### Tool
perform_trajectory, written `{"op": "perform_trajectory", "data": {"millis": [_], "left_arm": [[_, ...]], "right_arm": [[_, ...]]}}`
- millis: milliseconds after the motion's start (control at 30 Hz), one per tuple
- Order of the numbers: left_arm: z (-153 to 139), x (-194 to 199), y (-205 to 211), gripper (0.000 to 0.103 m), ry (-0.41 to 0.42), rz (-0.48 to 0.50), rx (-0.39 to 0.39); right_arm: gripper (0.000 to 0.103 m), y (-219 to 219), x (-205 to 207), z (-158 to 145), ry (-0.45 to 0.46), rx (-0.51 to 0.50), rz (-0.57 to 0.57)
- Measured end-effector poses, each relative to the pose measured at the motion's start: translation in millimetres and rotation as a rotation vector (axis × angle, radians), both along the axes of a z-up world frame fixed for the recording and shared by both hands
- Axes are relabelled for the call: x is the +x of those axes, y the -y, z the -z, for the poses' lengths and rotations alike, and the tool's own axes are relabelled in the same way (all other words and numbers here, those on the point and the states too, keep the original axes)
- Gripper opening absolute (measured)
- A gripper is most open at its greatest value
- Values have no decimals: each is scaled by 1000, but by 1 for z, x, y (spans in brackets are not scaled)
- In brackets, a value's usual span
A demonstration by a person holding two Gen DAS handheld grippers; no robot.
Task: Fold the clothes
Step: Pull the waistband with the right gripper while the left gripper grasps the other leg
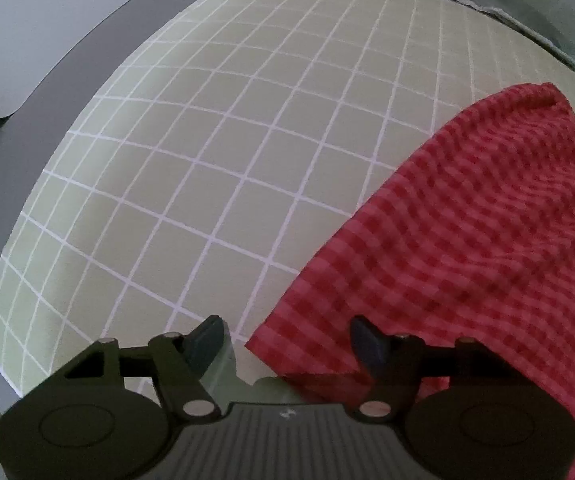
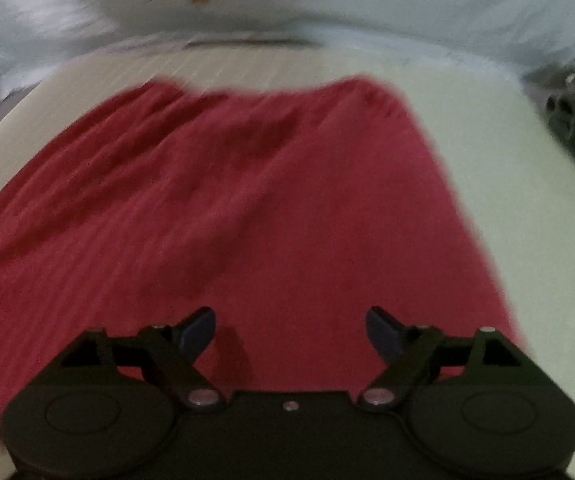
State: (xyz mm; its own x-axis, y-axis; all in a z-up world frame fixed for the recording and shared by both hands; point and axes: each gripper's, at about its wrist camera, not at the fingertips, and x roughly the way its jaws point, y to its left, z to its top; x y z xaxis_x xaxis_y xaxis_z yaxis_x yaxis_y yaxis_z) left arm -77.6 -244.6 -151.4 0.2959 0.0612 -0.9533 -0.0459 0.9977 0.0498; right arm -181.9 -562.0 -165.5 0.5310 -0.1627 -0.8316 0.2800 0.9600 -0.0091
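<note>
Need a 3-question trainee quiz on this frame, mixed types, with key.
1. True or false: the left gripper is shut on the red checked cloth.
2. The cloth lies on: A) a bare wooden floor B) a green mat with a white grid C) a metal tray.
3. Fill in: the right gripper hangs over the cloth with its jaws ____.

Key: 1 false; 2 B; 3 open.
</note>
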Motion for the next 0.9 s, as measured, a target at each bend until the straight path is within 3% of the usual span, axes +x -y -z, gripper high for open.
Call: {"op": "perform_trajectory", "data": {"millis": [167, 433, 533, 667, 733, 800, 833, 867, 900], "left_arm": [[-8, -7, -15, 71, 22, 0, -78], [-15, -20, -39, 70, 40, -9, -168], [-15, -18, -46, 62, 33, 31, -198], [-11, -9, -48, 41, 13, 83, -264], [-9, -6, -45, 31, 1, 125, -270], [-7, -3, -42, 5, -8, 171, -273], [-8, -2, -43, 3, -7, 183, -288], [-11, -2, -45, 2, -4, 192, -307], [-14, -1, -47, 2, -2, 201, -326]], "right_arm": [[93, -41, -38, 2, -1, 9, -8], [89, -61, -56, -23, 114, 15, 117], [80, -72, -57, -31, 157, 34, 155], [60, -100, -45, -29, 176, 161, 163], [55, -111, -41, -21, 148, 231, 185], [35, -123, -37, -11, 107, 260, 208], [26, -127, -36, -5, 96, 266, 217], [6, -130, -38, -2, 103, 281, 234], [4, -132, -41, 1, 112, 298, 252]]}}
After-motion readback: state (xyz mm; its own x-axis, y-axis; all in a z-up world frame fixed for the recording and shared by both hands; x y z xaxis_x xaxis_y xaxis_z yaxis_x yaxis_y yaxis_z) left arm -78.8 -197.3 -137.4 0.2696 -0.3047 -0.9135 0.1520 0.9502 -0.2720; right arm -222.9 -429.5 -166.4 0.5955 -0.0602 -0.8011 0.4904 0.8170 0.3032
